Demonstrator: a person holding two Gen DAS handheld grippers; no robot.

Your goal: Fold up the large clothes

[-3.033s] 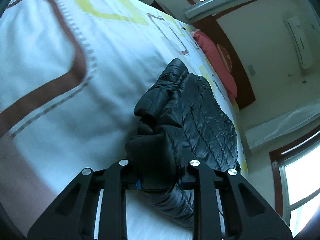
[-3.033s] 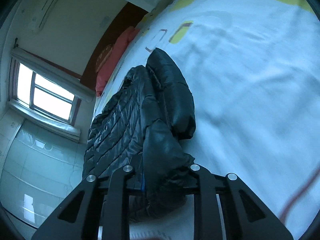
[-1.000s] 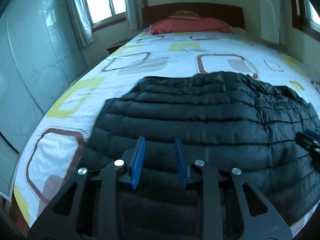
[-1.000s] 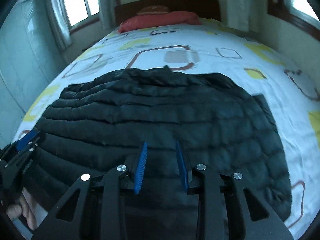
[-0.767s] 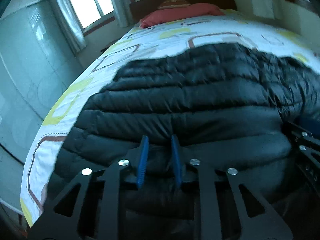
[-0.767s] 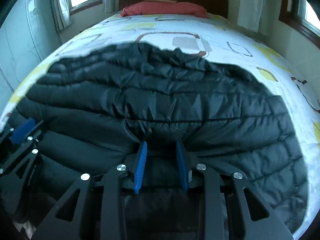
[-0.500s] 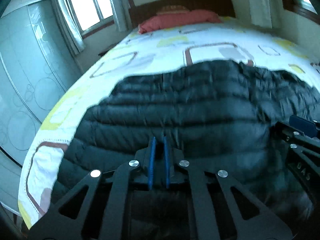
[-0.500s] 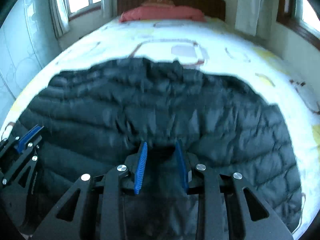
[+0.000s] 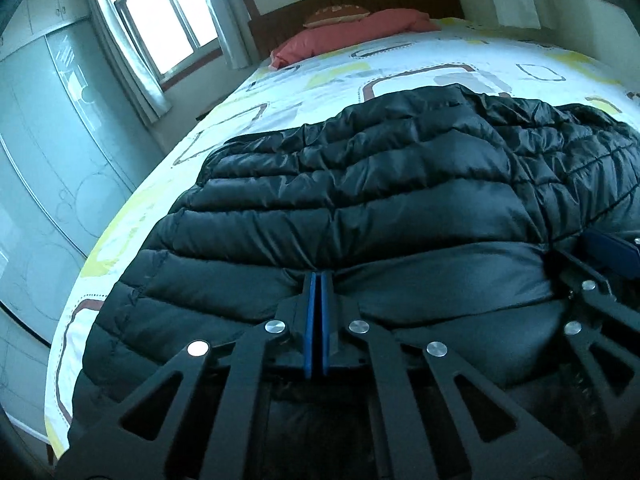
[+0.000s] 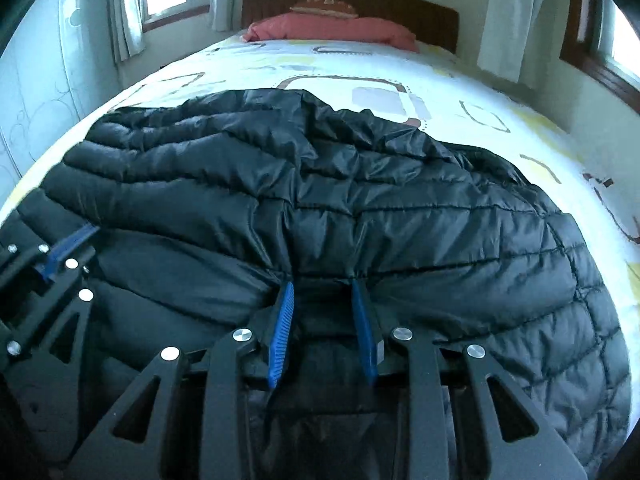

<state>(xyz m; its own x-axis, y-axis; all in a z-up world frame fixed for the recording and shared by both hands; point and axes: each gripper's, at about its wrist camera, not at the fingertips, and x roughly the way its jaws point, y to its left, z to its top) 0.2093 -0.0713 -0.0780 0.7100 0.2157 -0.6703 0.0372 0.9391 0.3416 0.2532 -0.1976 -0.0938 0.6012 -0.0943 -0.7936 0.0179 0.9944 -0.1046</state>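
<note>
A black quilted puffer jacket (image 9: 400, 200) lies spread across the foot half of the bed (image 9: 440, 68). My left gripper (image 9: 318, 280) is at the jacket's near edge, blue pads pressed together, and the fabric puckers into their tips. In the right wrist view the jacket (image 10: 360, 200) gathers into folds at my right gripper (image 10: 322, 286), whose pads stand a little apart with a thick dark fold pinched between them. The left gripper (image 10: 68, 246) shows at that view's left edge, the right gripper (image 9: 608, 248) at the left wrist view's right edge.
The patterned white sheet (image 10: 480, 92) runs back to a red pillow (image 10: 328, 26) and a dark headboard (image 10: 436, 20). A pale wardrobe (image 9: 48, 160) stands close along the bed's left side. Windows with curtains (image 10: 500, 20) flank the bed.
My left gripper's pads have closed together on the jacket's near edge. Both grippers have sunk closer to the jacket. The right gripper's gap is unchanged.
</note>
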